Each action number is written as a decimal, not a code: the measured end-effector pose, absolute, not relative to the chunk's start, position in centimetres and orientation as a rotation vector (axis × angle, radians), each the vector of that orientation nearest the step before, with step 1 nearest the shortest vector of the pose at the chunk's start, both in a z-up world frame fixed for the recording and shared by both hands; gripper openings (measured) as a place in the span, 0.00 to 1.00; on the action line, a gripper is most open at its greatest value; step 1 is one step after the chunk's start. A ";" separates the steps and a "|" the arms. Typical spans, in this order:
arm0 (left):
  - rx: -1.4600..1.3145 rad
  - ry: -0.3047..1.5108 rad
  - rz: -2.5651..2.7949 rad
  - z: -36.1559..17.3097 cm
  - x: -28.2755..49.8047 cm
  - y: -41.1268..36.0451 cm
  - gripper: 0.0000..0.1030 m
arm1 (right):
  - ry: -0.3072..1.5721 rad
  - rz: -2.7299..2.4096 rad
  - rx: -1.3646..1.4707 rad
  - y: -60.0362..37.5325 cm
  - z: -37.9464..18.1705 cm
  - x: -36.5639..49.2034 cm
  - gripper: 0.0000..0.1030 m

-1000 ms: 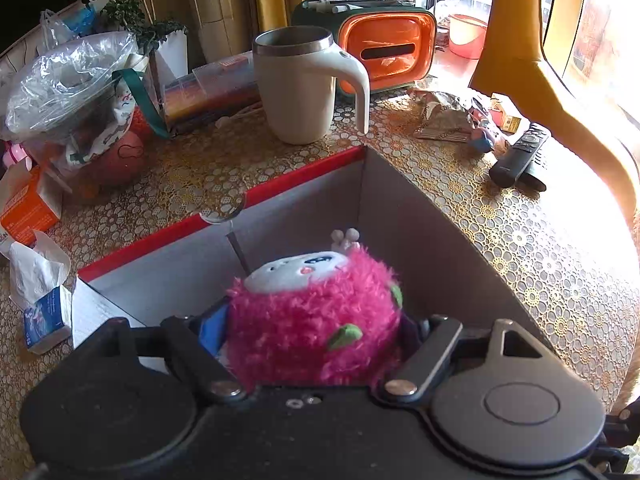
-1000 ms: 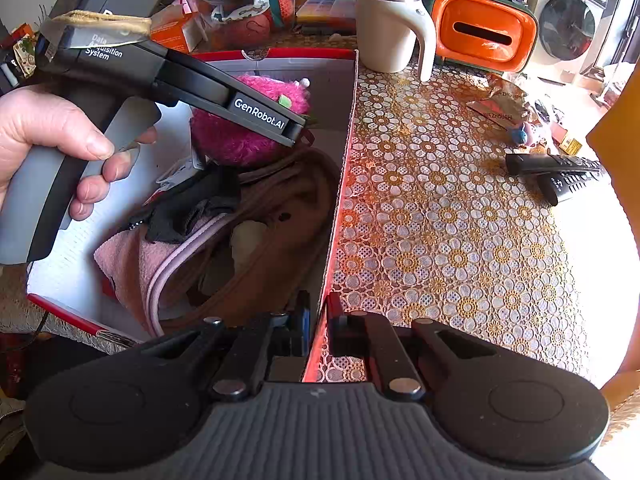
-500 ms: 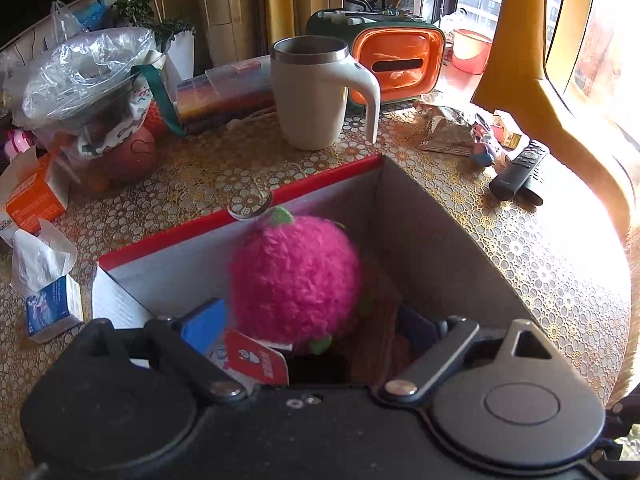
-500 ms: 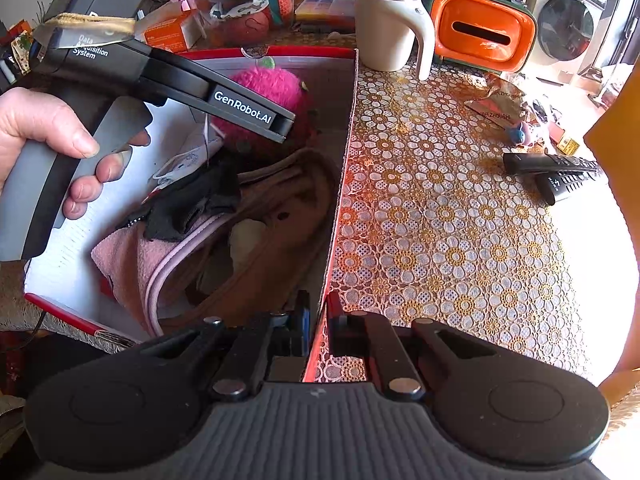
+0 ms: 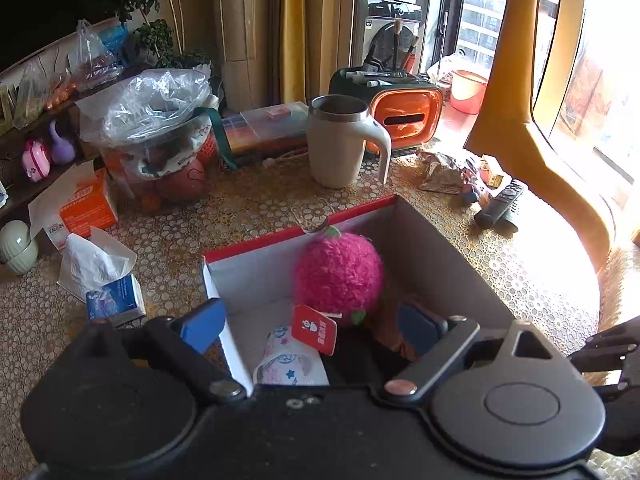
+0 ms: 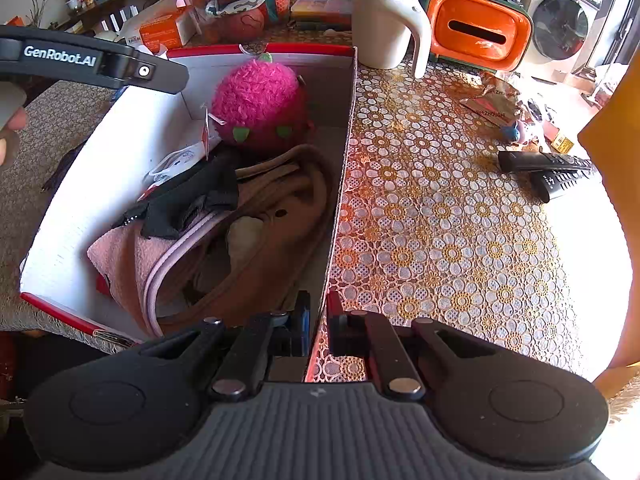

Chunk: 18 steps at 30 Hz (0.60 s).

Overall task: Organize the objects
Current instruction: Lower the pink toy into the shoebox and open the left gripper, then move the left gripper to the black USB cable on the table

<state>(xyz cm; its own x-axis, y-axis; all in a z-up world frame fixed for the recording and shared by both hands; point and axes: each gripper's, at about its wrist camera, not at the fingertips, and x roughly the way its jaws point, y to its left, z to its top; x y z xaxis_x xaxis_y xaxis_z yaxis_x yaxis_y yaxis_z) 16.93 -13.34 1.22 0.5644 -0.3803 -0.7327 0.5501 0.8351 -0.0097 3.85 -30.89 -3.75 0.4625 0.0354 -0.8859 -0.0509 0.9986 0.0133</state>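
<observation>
Left gripper (image 5: pixel 312 326): jaws spread wide, nothing between the blue pads, poised over the near-left corner of the cardboard box (image 5: pixel 256 268). One pad hangs outside the box's left wall, the other inside.

Pink plush toy (image 5: pixel 339 276): ahead of the left gripper, resting in the far end of the box against the back wall, clear of both pads. Its red tag (image 5: pixel 314 330) hangs down toward the gripper, over a printed white face mask (image 5: pixel 288 360).

Right gripper (image 6: pixel 318 320): closed, pinching the box's right wall at the near end, one finger inside, one outside on the lace tablecloth (image 6: pixel 440 220).

Ahead of the right gripper, inside the box: brown bag (image 6: pixel 280 216), pink cloth (image 6: pixel 124 252), black fabric (image 6: pixel 188 200), then the plush at the far end.

Beyond the box: cream mug (image 5: pixel 340 140), orange-fronted case (image 5: pixel 404 120). To the right of the right gripper, well apart: two remotes (image 6: pixel 548 168).
</observation>
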 end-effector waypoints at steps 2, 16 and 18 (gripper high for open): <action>0.224 0.790 -0.546 1.8 16.4 -12.1 0.90 | 1.089 0.049 -0.022 -30.8 -3.8 3.8 0.07; 0.170 0.729 -0.385 3.6 14.9 -0.5 0.99 | 1.096 0.036 -0.058 -30.3 -3.9 3.6 0.07; 0.145 0.738 -0.353 3.4 15.1 1.1 0.99 | 1.097 0.033 -0.061 -30.2 -3.9 3.6 0.07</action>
